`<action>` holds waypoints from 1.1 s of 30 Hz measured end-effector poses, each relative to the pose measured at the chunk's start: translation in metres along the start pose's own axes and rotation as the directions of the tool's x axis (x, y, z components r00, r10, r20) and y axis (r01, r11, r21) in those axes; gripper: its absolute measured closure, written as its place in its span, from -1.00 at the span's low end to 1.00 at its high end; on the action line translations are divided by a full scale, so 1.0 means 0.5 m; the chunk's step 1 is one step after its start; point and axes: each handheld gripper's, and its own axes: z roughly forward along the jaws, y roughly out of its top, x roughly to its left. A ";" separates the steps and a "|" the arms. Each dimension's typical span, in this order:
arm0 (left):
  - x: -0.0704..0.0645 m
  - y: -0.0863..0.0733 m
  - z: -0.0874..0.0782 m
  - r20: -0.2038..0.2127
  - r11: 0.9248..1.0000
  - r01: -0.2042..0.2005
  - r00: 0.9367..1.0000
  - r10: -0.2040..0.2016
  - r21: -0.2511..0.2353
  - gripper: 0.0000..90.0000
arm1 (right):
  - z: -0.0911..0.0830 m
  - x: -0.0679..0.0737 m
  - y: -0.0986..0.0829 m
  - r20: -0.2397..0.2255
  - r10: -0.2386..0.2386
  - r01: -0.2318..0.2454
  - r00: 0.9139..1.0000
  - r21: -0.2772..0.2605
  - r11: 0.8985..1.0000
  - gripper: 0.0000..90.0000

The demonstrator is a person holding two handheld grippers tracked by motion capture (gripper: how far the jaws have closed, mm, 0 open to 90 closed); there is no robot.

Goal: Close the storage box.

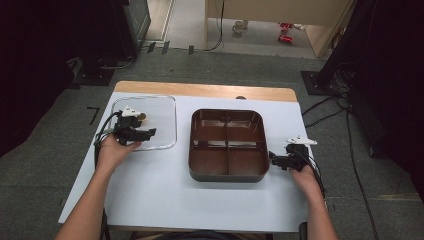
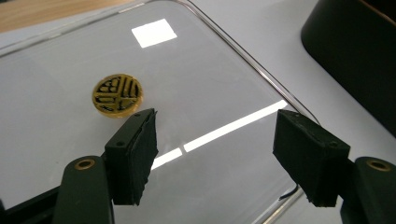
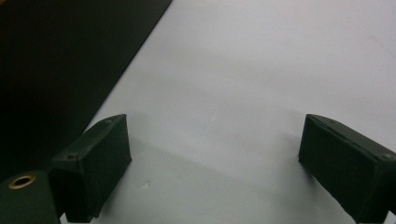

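The left gripper point(image 1: 142, 133) hovered spread over the clear lid point(image 1: 167, 122); the right gripper point(image 1: 275, 159) sat spread beside the brown tray point(image 1: 227, 175). One gold coin point(image 2: 117, 94) lay on the lid, just beyond the left jaws. That flat coin could skid on the slick plastic. One tray, four compartments.

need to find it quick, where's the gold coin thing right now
The gold coin lies on the clear tray at the table's left side, just ahead of the open left gripper in the left gripper view, well left of the brown divided box.
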 end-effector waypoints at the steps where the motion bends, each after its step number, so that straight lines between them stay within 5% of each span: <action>1: 0.000 0.000 0.000 0.000 1.000 0.000 1.000 0.000 0.000 -0.31 | 0.000 0.000 0.000 0.000 0.000 0.000 1.000 0.000 1.000 -0.81; 19: 0.065 0.020 0.023 -0.045 1.000 0.021 0.999 -0.022 -0.008 -0.29 | 0.000 0.000 0.000 0.000 -0.001 0.001 1.000 0.000 1.000 -0.81; 33: 0.086 0.018 0.061 -0.062 1.000 0.031 0.998 -0.031 0.002 -0.26 | 0.000 0.001 0.000 0.003 -0.002 0.002 1.000 0.000 1.000 -0.81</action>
